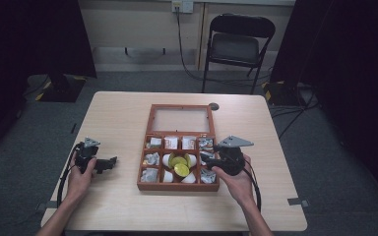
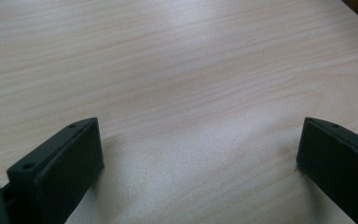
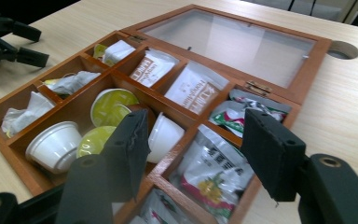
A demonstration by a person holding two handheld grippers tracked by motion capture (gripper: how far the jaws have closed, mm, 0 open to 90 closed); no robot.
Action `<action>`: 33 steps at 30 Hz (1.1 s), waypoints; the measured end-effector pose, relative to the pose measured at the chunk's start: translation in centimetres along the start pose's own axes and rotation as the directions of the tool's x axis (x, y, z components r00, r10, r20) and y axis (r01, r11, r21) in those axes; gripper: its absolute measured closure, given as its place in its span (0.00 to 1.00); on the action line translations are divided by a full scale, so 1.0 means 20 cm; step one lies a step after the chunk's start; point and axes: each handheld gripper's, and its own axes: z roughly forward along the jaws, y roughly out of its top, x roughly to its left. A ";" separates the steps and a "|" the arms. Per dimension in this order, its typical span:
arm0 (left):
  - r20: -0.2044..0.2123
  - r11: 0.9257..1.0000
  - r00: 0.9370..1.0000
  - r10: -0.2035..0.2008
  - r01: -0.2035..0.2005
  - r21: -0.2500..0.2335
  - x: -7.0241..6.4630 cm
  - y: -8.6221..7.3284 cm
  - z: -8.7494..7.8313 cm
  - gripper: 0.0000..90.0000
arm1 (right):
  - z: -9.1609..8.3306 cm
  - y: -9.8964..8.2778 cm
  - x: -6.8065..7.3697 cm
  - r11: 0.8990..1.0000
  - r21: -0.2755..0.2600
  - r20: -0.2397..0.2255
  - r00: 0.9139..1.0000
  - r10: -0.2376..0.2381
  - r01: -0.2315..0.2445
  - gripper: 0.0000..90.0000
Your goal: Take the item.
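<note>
High view: the person holds the right gripper [image 1: 209, 153] low above the right side of the wooden box [image 1: 177, 187], while the left gripper [image 1: 109, 163] rests on the table [image 1: 118, 118], well apart from the box. I think the left one is parked there so that it does not disturb the work of the other hand.

From the left gripper view, its jaws stand wide apart with bare wood between them (nothing is held). In the right gripper view, the right gripper [image 3: 198, 126] also holds nothing; its jaws are apart, with a moderate gap. Just below and ahead of them lies a green and red sachet [image 3: 214, 172] in its own compartment, and beside the left jaw a white cup [image 3: 165, 135] lies tipped in the middle compartment. The glass lid [image 3: 233, 42] lies flat open beyond the jaws, so every compartment can be reached from above. My guess is that the sachet is the target, because the jaws frame it.
</note>
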 end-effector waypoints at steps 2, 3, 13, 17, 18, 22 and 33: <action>0.000 1.000 1.000 0.000 0.000 0.000 0.00 0.00 0.00 0.00 | 0.03 0.01 0.03 1.000 0.009 -0.021 1.000 -0.016 0.016 0.47; 0.000 1.000 1.000 0.000 0.000 0.000 0.00 0.00 0.00 0.00 | 0.03 0.01 0.03 1.000 0.009 -0.021 1.000 -0.016 0.016 0.47; 0.000 1.000 1.000 0.000 0.000 0.000 0.00 0.00 0.00 0.00 | 0.16 0.04 0.12 0.997 0.042 -0.097 0.993 -0.061 0.065 0.49; 0.000 1.000 1.000 0.000 0.000 0.000 0.00 0.00 0.00 0.00 | 0.21 0.03 0.14 0.996 0.061 -0.126 0.990 -0.061 0.069 0.49; 0.000 1.000 1.000 0.000 0.000 0.000 0.00 0.00 0.00 0.00 | 0.21 0.03 0.14 0.996 0.061 -0.126 0.990 -0.061 0.069 0.49; 0.000 1.000 1.000 0.000 0.000 0.000 0.00 0.00 0.00 0.00 | 0.25 0.00 0.17 0.993 0.093 -0.153 0.986 -0.064 0.079 0.49; 0.000 1.000 1.000 0.000 0.000 0.000 0.00 0.00 0.00 0.00 | 0.33 -0.04 0.23 0.983 0.148 -0.192 0.978 -0.077 0.106 0.51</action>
